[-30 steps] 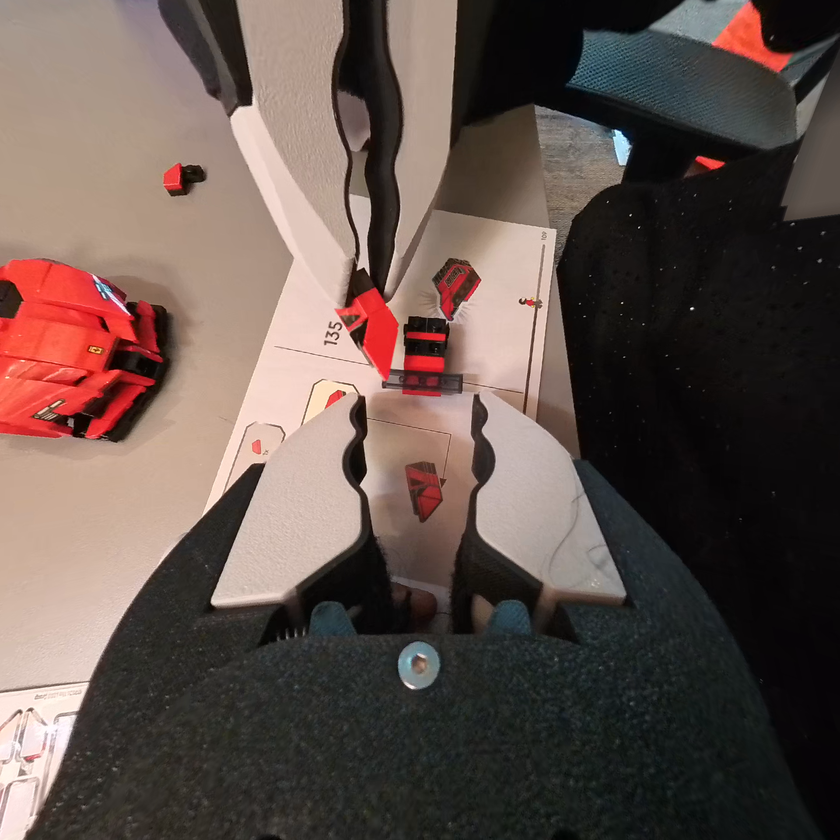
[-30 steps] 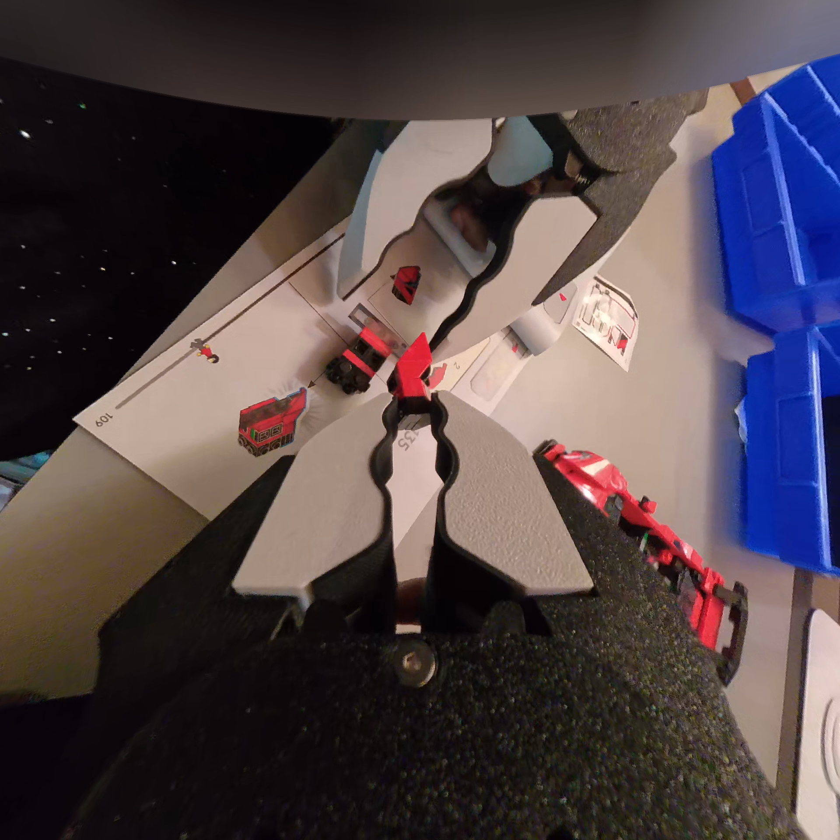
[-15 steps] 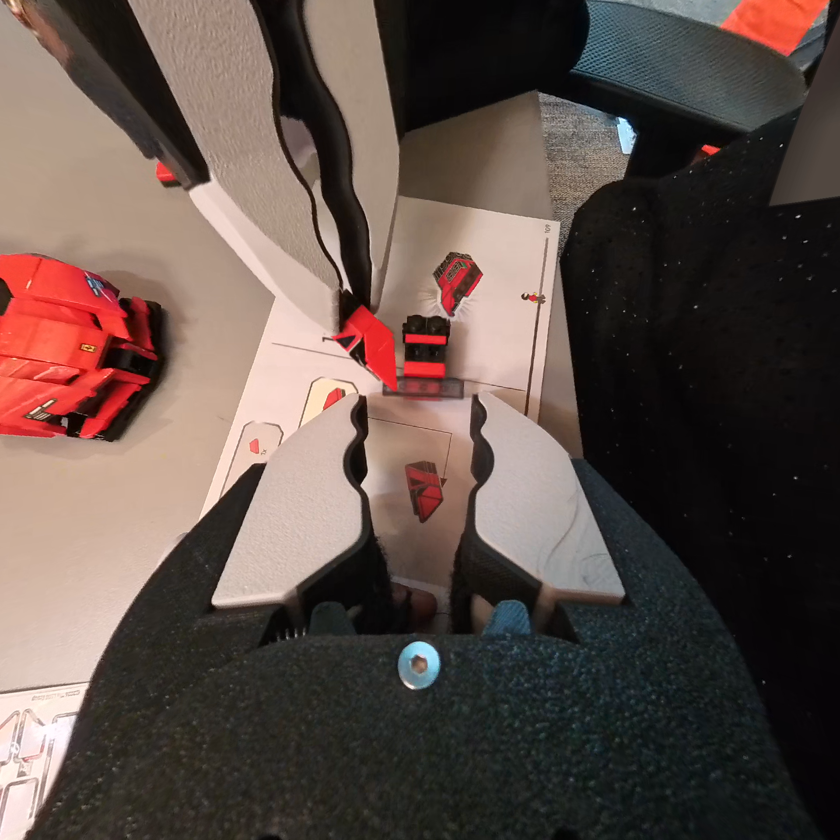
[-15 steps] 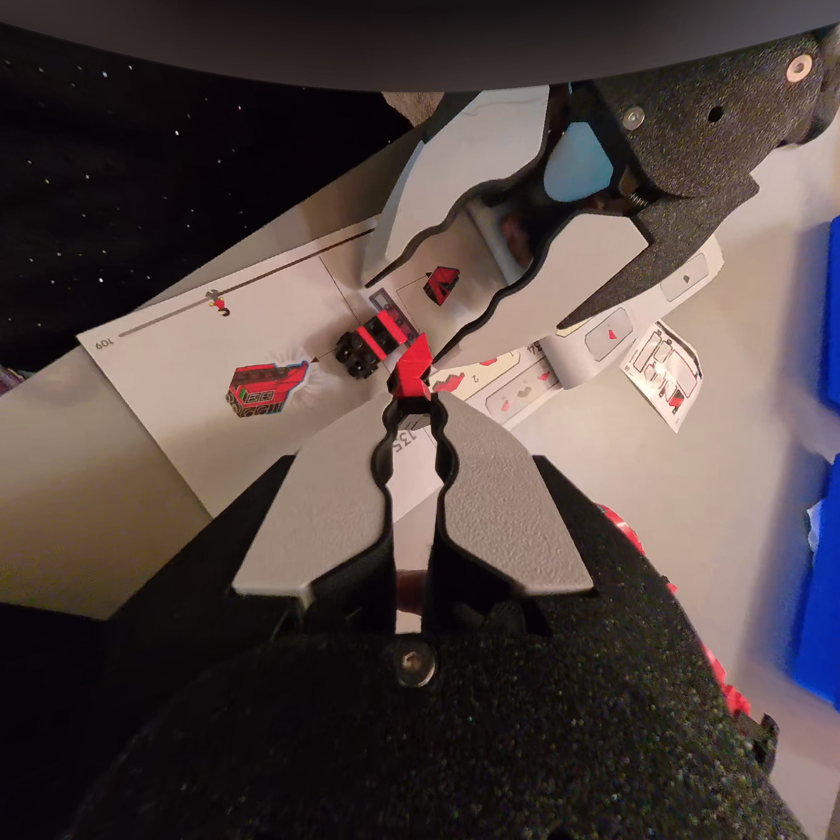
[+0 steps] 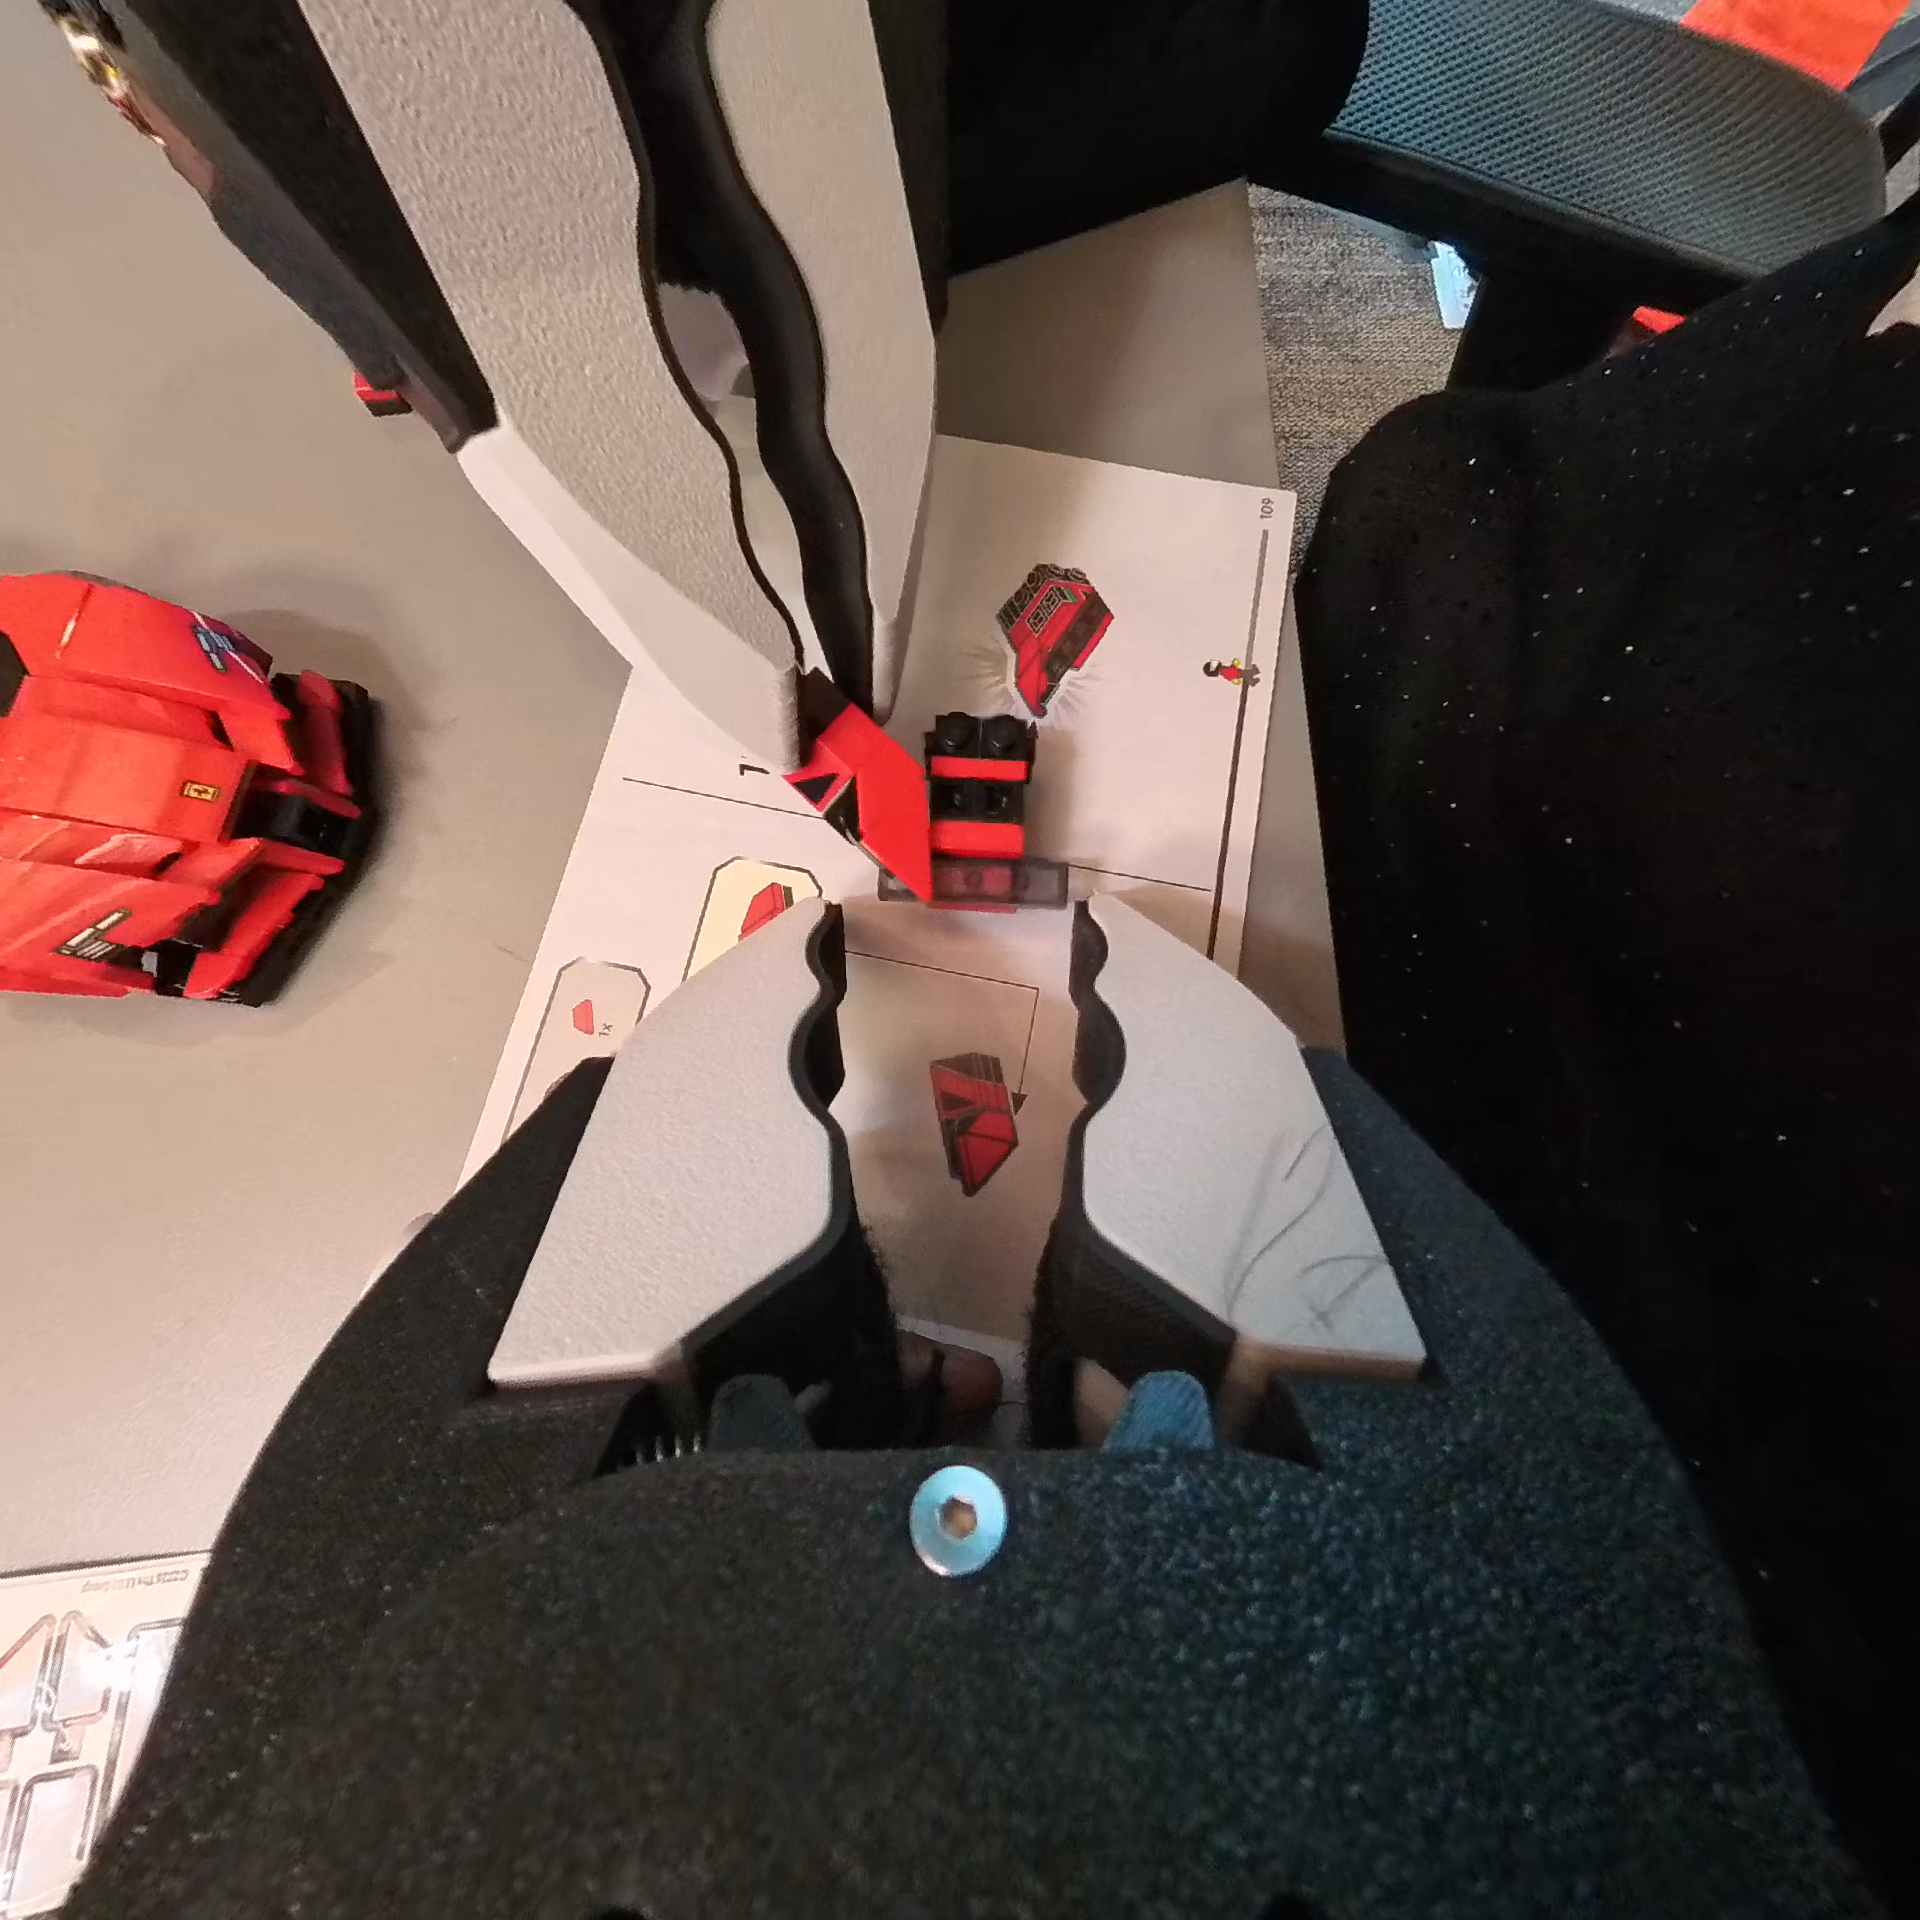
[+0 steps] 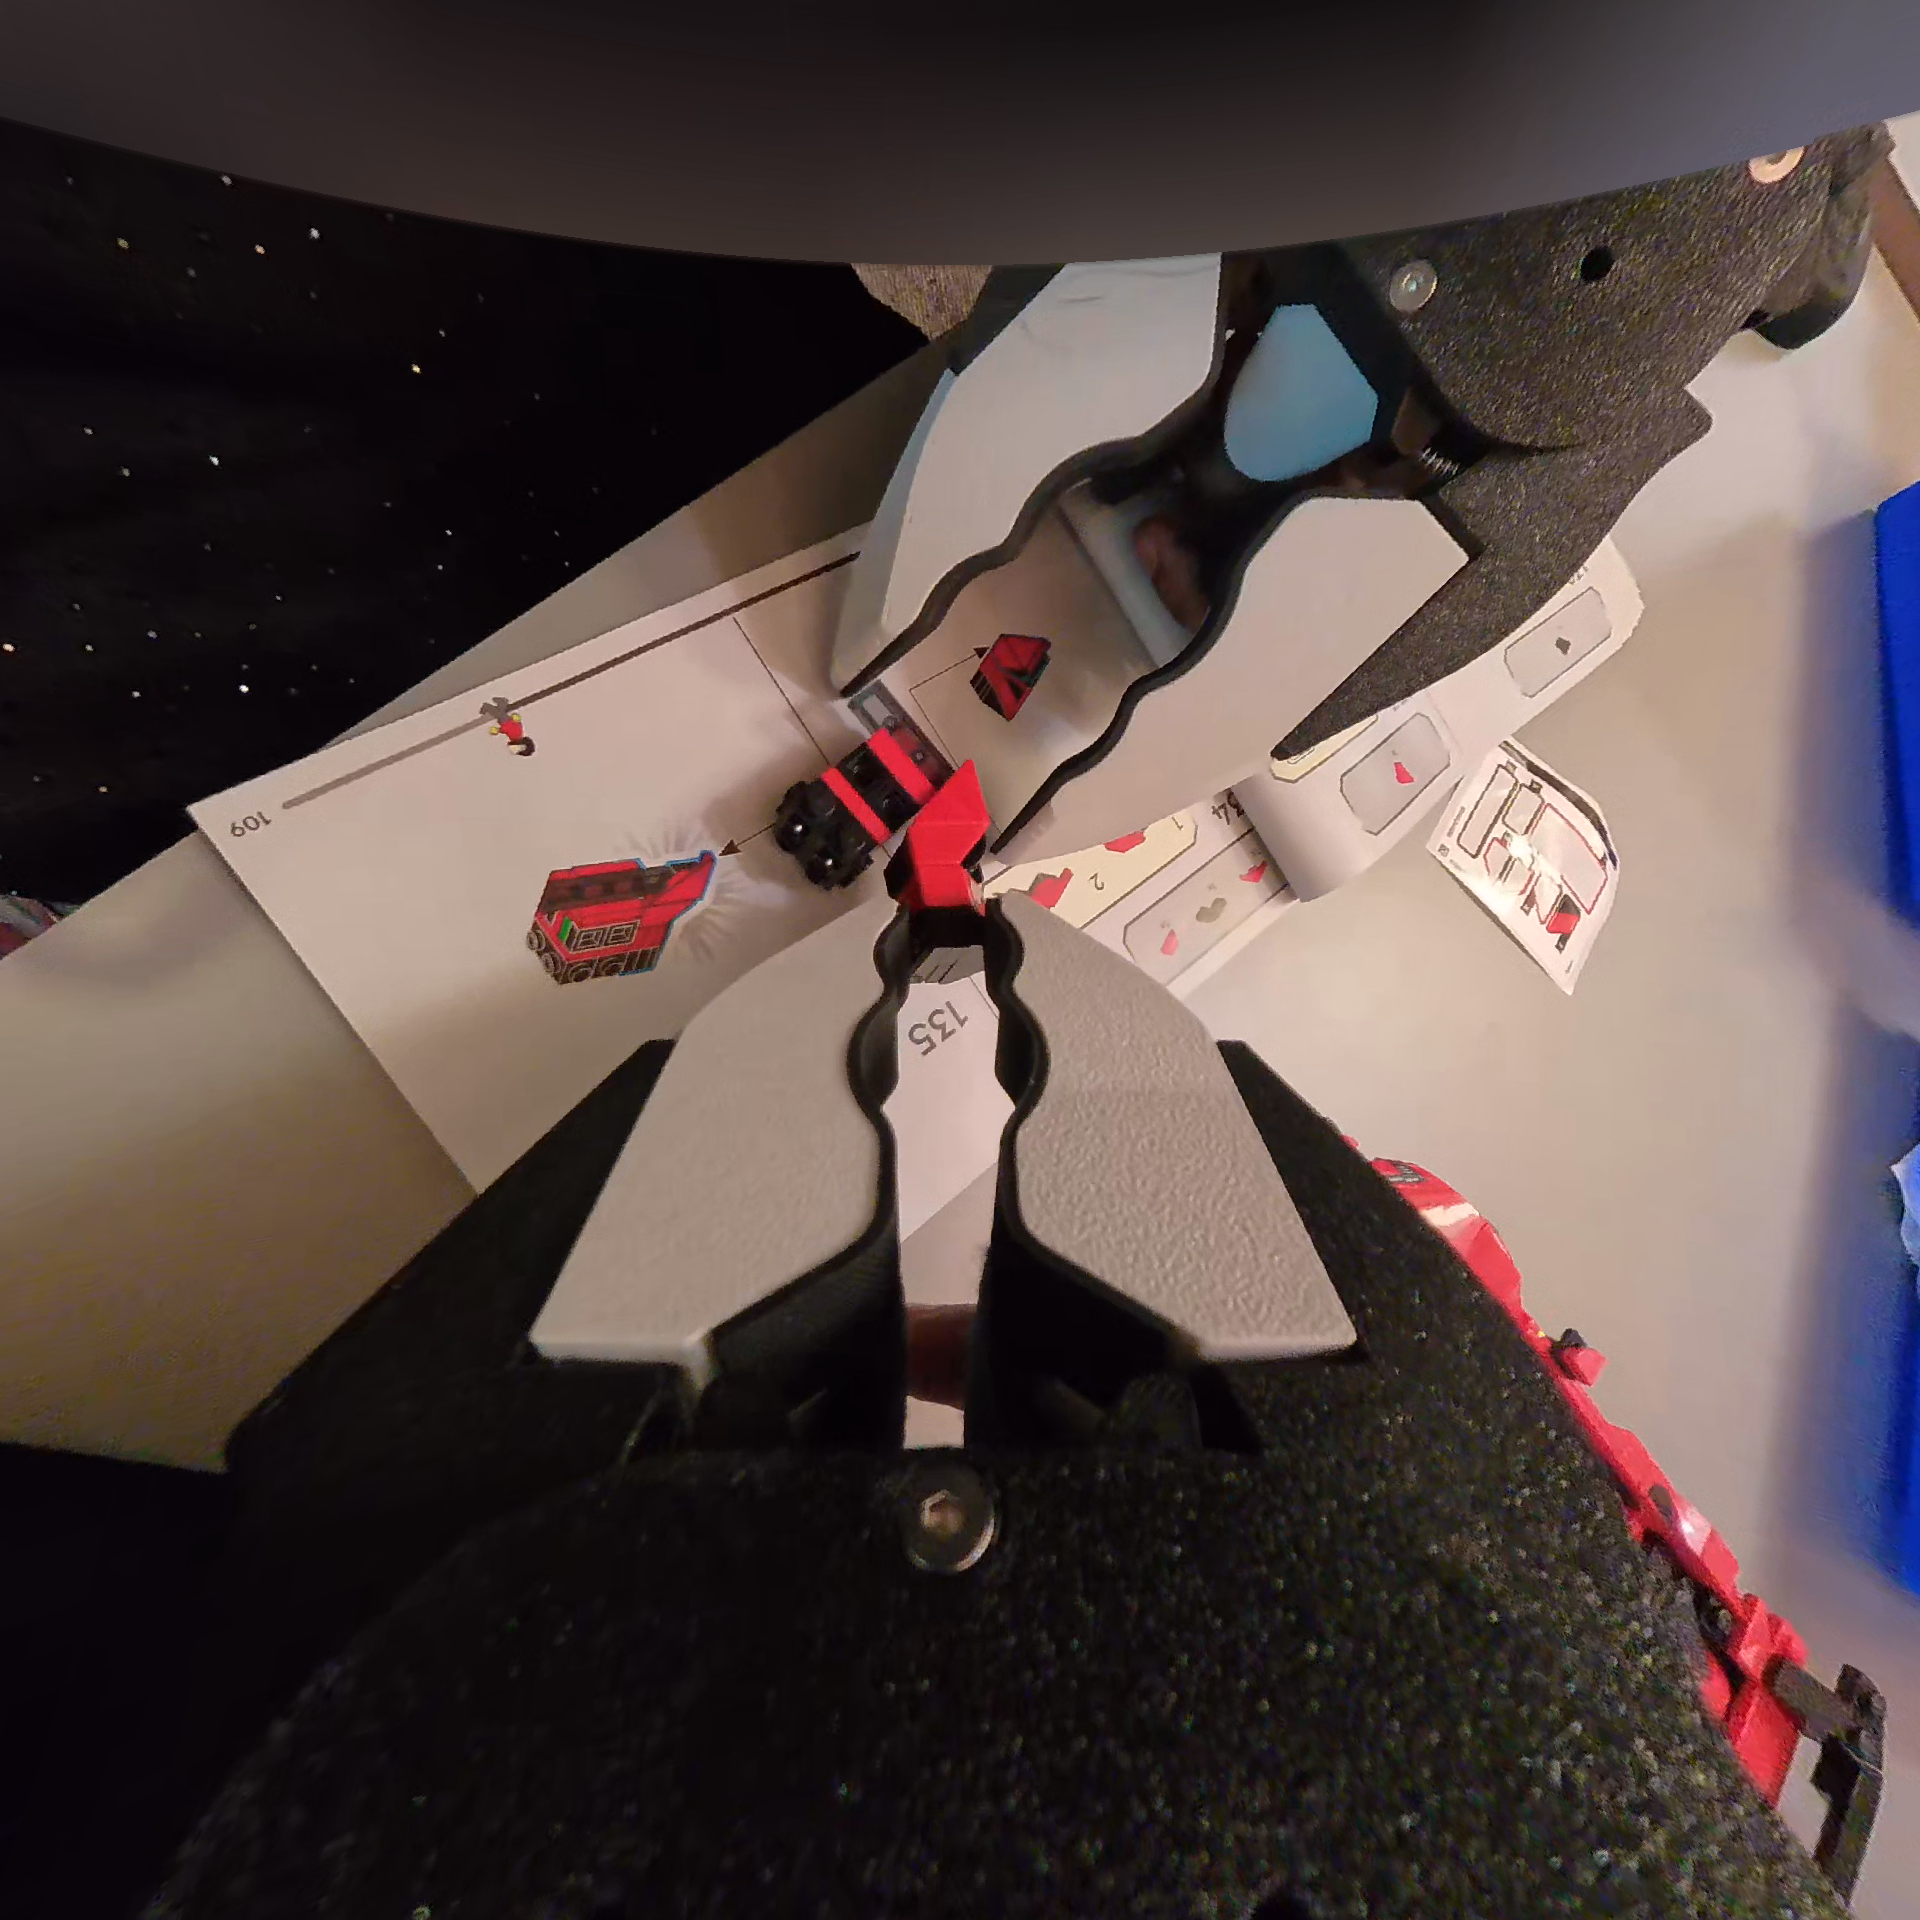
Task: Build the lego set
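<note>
Over the instruction sheet [image 5: 1132,582], the right gripper [image 6: 940,914] clamps a red slope piece [image 6: 943,831] beside the small black-and-red assembly [image 5: 977,800]; the left gripper [image 5: 951,914] hangs released, near.

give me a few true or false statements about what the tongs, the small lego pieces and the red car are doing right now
1. The right tongs grip a red wedge piece. True.
2. The left tongs hold the small black and red assembly. False: they are open and hold nothing; the assembly lies on the instruction booklet just beyond their tips.
3. The wedge piece is beside the assembly, very close to it. True.
4. The red car sits on the booklet. False: it sits on the grey table, off to the side of the booklet.
5. A sticker sheet lies on the table past the booklet in the right wrist view. True.
</note>
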Tool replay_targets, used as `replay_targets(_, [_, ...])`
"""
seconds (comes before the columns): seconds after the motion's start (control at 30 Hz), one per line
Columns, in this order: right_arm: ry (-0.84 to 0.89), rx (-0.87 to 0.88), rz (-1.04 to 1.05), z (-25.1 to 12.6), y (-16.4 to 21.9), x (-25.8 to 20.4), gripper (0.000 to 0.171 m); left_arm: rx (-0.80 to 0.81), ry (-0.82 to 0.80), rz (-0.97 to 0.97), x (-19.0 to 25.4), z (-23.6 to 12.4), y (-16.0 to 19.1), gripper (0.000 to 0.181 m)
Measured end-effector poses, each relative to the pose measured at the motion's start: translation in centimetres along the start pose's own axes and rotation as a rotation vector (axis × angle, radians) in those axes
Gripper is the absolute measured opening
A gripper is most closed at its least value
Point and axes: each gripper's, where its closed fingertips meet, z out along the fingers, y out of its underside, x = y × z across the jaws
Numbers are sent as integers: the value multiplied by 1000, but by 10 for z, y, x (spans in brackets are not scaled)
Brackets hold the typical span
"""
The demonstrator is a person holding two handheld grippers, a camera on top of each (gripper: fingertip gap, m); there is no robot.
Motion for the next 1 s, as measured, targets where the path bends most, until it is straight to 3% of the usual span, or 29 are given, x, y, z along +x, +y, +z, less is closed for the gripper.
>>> replay_targets(0.5, [19,-4,21,1,0,-1,14,0,0,-2,-1,0,0,39])
replay_targets(1.0, [6,2,38,2,1,-1,14,-1,30,26,4,0,0,24])
